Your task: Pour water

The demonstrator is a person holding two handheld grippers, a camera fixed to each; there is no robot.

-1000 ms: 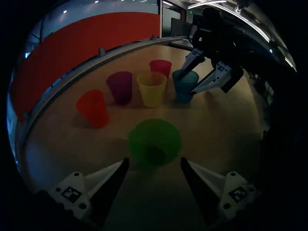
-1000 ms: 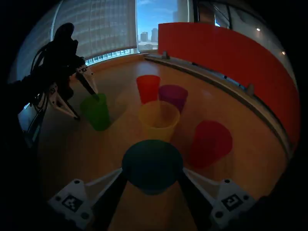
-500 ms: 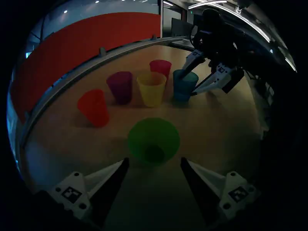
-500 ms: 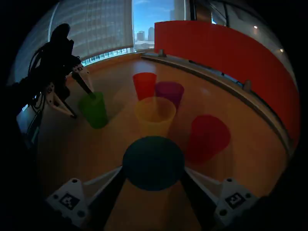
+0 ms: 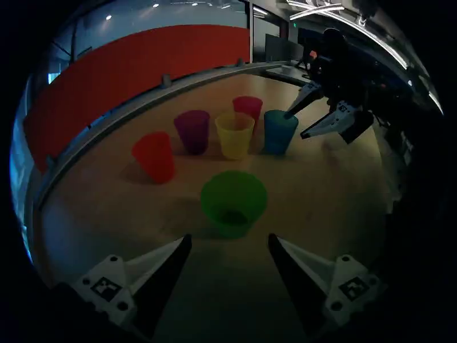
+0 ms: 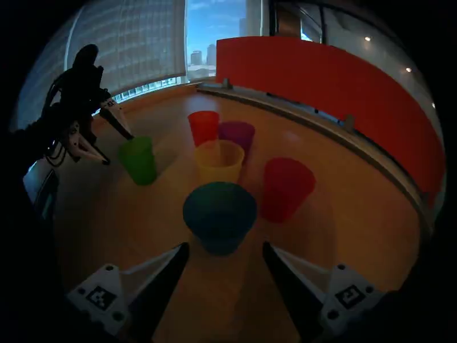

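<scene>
In the left gripper view a green cup (image 5: 234, 200) stands upright on the wooden table (image 5: 320, 194), just ahead of my open left gripper (image 5: 228, 240), whose fingertips do not touch it. In the right gripper view a teal cup (image 6: 220, 214) stands upright just beyond my open right gripper (image 6: 224, 247), clear of both fingers. The right gripper (image 5: 297, 124) is seen farther off beside the teal cup (image 5: 280, 131). The left gripper (image 6: 119, 150) sits by the green cup (image 6: 138, 160). I cannot tell whether either cup holds water.
Other cups stand in a loose row: orange-red (image 5: 154, 155), purple (image 5: 192, 130), yellow (image 5: 234, 134) and crimson (image 5: 247, 107). A red panel (image 5: 125, 63) runs behind a rail along the table's far edge. Windows (image 6: 143, 46) lie behind the left gripper.
Both grippers have drawn back from their cups. The teal cup, earlier between the right fingers, now stands free ahead of them. The green cup also sits farther from the left fingertips.
</scene>
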